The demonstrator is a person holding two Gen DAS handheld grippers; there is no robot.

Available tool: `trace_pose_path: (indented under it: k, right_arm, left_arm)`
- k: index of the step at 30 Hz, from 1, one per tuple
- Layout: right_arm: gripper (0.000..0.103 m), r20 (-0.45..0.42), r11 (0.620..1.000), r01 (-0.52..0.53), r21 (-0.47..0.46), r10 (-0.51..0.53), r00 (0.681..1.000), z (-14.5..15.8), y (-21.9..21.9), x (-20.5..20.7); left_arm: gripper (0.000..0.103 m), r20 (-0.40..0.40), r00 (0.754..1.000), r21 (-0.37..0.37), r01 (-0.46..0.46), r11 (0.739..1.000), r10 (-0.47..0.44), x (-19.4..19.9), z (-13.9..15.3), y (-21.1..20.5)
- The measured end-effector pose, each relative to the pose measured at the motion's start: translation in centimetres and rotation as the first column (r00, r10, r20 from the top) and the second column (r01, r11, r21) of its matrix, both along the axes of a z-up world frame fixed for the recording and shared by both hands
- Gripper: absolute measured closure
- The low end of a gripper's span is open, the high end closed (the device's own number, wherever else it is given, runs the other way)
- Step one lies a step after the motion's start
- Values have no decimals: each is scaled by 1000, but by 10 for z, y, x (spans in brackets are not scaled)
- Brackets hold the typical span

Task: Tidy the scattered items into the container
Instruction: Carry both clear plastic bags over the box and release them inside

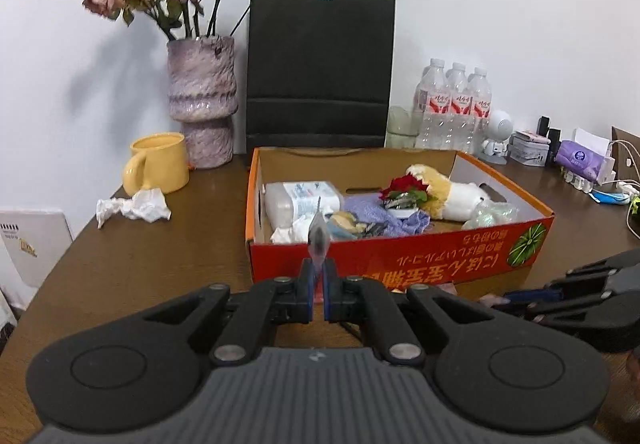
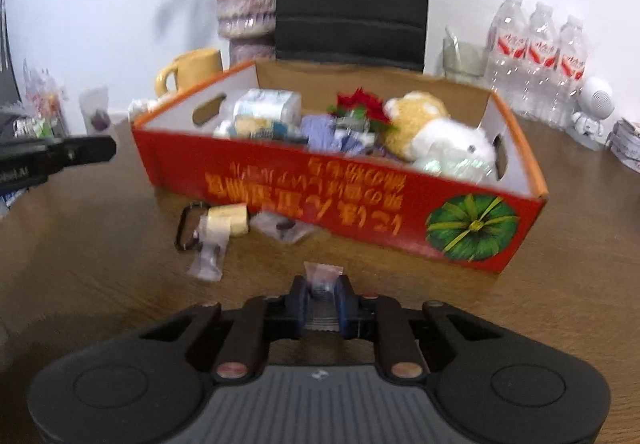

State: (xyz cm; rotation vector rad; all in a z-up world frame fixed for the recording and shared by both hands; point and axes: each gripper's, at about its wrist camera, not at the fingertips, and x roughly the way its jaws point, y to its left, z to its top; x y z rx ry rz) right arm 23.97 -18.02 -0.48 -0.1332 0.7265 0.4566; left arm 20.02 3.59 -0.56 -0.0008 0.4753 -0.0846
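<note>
Left gripper (image 1: 319,286) is clamped on a small clear packet (image 1: 319,236), held edge-on and upright just in front of the box (image 1: 400,256)'s red front wall, near its left corner. Jaws nearly together, with only the packet between them.

Right gripper (image 2: 322,298) is pinching a second clear bag (image 2: 323,276), low over the table (image 2: 100,264), in front of the box and apart from it. Jaws are narrowed onto the bag, which sticks up past the tips.

Loose items in front of the box, against its front wall toward the left corner: a cream tag with a black clip (image 2: 218,222), a crumpled clear wrapper (image 2: 286,226) and another small clear bag (image 2: 208,258) lying just nearer than the tag.

Inside the box: plush toy (image 1: 448,190) at right, red flower (image 1: 406,186) in the middle, purple cloth (image 1: 376,214) and a white plastic bottle (image 1: 300,200) at left.

Left of the box: crumpled tissue (image 1: 134,206) and a yellow mug (image 1: 158,164). Behind the box: black paper bag (image 1: 320,68), vase (image 1: 202,100) to its left, water bottles (image 1: 454,100) behind the right corner.

The right-wrist view is motion-blurred, so small details there are unclear.
</note>
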Motion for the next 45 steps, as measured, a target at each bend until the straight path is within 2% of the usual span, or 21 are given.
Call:
trace_pose_path:
  k: [3, 6, 8, 10, 14, 18, 24, 26, 27, 28, 29, 33, 34, 35, 36, 37, 38, 40, 43, 45]
  right_arm:
    - [89, 52, 999, -10, 52, 7, 999, 29, -10, 2]
    - [89, 125, 998, -25, 61, 18, 992, 64, -15, 14]
    - [89, 136, 998, -41, 42, 35, 990, 79, -11, 32]
    - [89, 112, 999, -47, 10, 46, 993, 83, -3, 58]
    - [89, -2, 998, -45, -43, 45, 999, 65, 14, 110]
    - [89, -88, 996, -39, -78, 32, 996, 37, 23, 146]
    - [88, -113, 995, -47, -82, 38, 993, 19, 25, 160]
    - [85, -111, 995, -48, -83, 39, 993, 19, 26, 162]
    - [85, -111, 996, -44, -84, 35, 993, 20, 26, 164]
    - [83, -110, 996, -43, -82, 34, 993, 20, 27, 164]
    - [75, -111, 996, -43, -78, 34, 993, 21, 27, 166]
    - [50, -93, 997, -38, -60, 33, 995, 31, 23, 160]
    - [42, -84, 998, -41, -46, 37, 996, 35, 21, 156]
    - [33, -69, 999, -45, -31, 43, 997, 41, 18, 150]
    - [27, -51, 999, -49, -18, 48, 998, 46, 15, 144]
    - [16, -23, 998, -56, -2, 56, 998, 53, 12, 134]
    - [12, 4, 998, -63, 9, 63, 998, 58, 8, 125]
    - [10, 59, 996, -79, 32, 77, 995, 68, 0, 103]
    - [0, 124, 992, -98, 74, 88, 988, 75, -14, 66]
    - [0, 147, 990, -111, 87, 97, 984, 71, -22, 42]
  left_arm:
    - [98, 35, 999, 20, 23, 1000, -24, 3, 15, -4]
    - [98, 67, 996, 23, 51, 998, -53, 18, 39, -9]
    - [98, 65, 995, 22, 77, 997, -78, 37, 52, -15]
    - [98, 31, 994, 21, 102, 995, -102, 64, 60, -22]
    - [98, -112, 987, 21, 119, 993, -116, 123, 49, -40]
    - [98, -258, 960, 24, 120, 993, -110, 171, 19, -52]
    - [97, -322, 941, 4, 109, 994, -102, 192, -4, -48]
    - [95, -337, 937, 2, 103, 995, -97, 196, -7, -47]
    - [92, -342, 935, 1, 101, 995, -94, 198, -7, -47]
    - [81, -348, 933, 0, 93, 996, -87, 199, -8, -47]
    - [66, -353, 932, -1, 83, 997, -78, 200, -8, -46]
    - [50, -327, 942, -28, 73, 997, -78, 194, -1, -44]
    - [37, -312, 947, -37, 71, 997, -79, 190, 4, -43]
    - [28, -284, 956, -45, 70, 997, -80, 183, 9, -40]
    - [26, -250, 965, -49, 73, 996, -84, 175, 15, -39]
    - [20, -215, 973, -54, 77, 996, -86, 166, 21, -36]
    - [13, -183, 979, -61, 79, 995, -89, 156, 26, -34]
    - [1, -105, 991, -73, 72, 995, -79, 131, 34, -28]
    - [0, -12, 999, -68, 44, 997, -45, 90, 35, -20]
    - [0, 10, 1000, -68, 18, 998, -17, 66, 30, -16]
